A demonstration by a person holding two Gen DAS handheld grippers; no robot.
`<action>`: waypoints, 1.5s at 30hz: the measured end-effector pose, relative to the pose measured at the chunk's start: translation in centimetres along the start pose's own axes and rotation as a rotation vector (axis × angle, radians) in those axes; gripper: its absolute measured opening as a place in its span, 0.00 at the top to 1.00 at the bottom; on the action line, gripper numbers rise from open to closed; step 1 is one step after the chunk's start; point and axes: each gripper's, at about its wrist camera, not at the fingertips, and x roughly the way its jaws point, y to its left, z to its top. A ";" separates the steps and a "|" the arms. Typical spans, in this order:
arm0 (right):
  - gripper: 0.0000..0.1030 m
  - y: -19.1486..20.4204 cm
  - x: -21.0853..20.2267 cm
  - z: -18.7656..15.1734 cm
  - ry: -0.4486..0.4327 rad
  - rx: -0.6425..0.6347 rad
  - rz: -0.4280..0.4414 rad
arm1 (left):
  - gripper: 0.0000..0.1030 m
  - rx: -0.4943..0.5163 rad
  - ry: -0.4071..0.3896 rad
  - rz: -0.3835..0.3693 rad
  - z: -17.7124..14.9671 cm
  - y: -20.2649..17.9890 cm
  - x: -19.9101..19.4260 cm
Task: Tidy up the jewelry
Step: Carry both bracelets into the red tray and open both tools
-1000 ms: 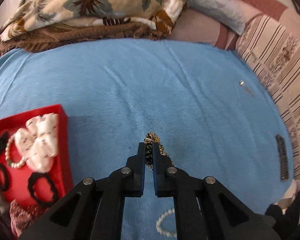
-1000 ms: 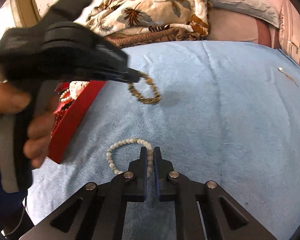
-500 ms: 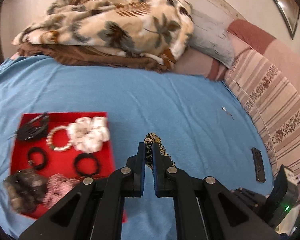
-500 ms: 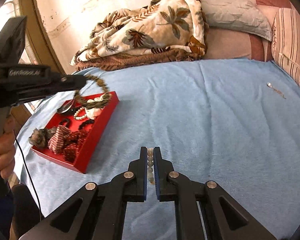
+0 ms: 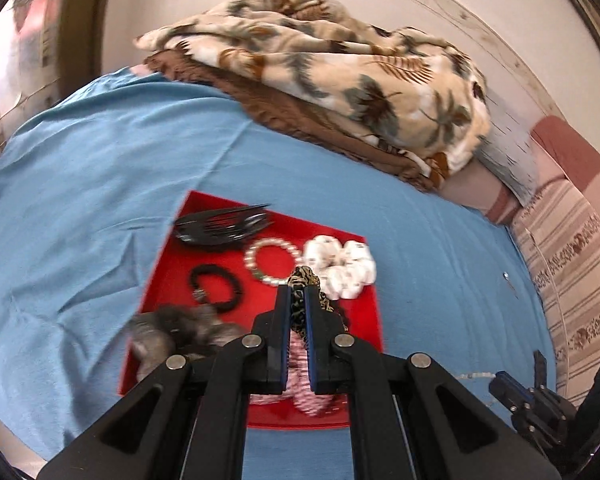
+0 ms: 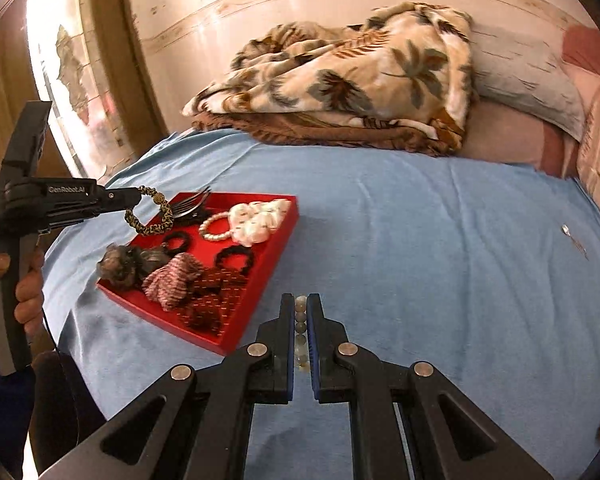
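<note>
My left gripper is shut on a brown-and-gold braided bracelet and holds it above the red tray; from the right wrist view the bracelet hangs over the tray's far left corner. My right gripper is shut on a pale bead bracelet, held above the blue sheet right of the tray. The tray holds a pearl bracelet, a white scrunchie, black hair ties, a black claw clip and fabric scrunchies.
A folded palm-print blanket and pillows lie at the head of the bed. A small silver pin lies on the blue sheet at the right. A striped cushion borders the right side.
Both grippers have lifted off the sheet with their bracelets. The left gripper has moved left, from beside the tray to above it. The right gripper has risen and pulled back.
</note>
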 end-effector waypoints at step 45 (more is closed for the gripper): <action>0.93 9.3 16.1 9.8 0.177 -0.012 0.114 | 0.94 -0.090 0.154 -0.061 0.4 7.2 9.2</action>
